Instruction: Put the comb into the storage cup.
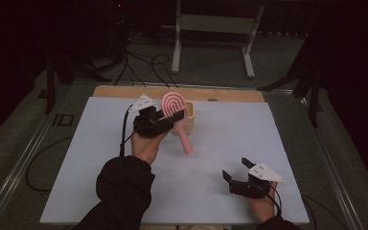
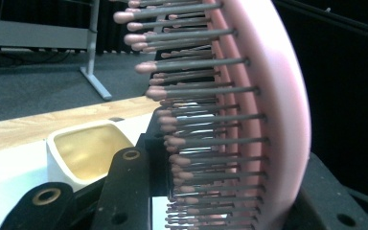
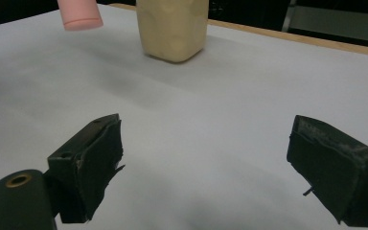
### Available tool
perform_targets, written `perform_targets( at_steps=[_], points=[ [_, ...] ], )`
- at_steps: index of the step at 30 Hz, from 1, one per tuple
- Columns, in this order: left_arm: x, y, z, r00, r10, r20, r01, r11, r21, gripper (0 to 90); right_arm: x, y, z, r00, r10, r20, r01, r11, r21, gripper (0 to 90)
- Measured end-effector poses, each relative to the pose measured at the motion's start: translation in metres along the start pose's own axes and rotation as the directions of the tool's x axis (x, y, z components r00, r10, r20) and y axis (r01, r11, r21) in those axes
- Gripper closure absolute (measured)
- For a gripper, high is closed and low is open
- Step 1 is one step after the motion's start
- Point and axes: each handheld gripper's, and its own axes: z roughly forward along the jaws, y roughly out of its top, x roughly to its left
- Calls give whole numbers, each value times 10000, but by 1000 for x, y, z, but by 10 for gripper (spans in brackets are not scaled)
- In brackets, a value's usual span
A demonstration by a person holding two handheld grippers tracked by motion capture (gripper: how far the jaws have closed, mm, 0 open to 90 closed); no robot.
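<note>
In the high view my left gripper [image 1: 168, 118] is shut on the head of a pink hairbrush [image 1: 174, 102], holding it tilted above the table with its handle slanting down toward the right. Seen from the left gripper view, the hairbrush [image 2: 268, 96] stands between the jaws of my left gripper [image 2: 220, 203], its bristles pointing left. A cream cup [image 1: 190, 114] stands just behind the brush, and the cup [image 2: 84, 153] is empty. My right gripper [image 1: 235, 168] rests low near the front right, open with nothing between the jaws. The right gripper view has my right gripper [image 3: 206, 163] facing the cup [image 3: 172, 28] and the handle tip [image 3: 80, 13].
A white sheet [image 1: 220, 143] covers the table, with a wooden edge [image 1: 124, 91] at the back. A grey metal stand [image 1: 215, 24] and loose cables [image 1: 143, 62] lie on the floor beyond. A dark sleeve [image 1: 122, 191] reaches in from the bottom.
</note>
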Motion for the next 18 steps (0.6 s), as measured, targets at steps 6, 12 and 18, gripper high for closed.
perform_targets(
  at_steps=[6, 12, 18],
  points=[
    [0, 8, -1, 9998, 163, -106, -163, 9998, -61, 633, 1, 0, 0, 10000, 1, -41, -1, 10000, 75, 118],
    [1, 18, -3, 9994, 288, -200, -291, 9995, -152, 633, 1, 0, 1, 10000, -57, -70, 58, 10000, 76, 120],
    [3, 27, -3, 9987, 362, -352, -371, 9990, -237, 633, 2, 0, 1, 9999, -60, -116, 62, 9999, 142, 121]
  ],
)
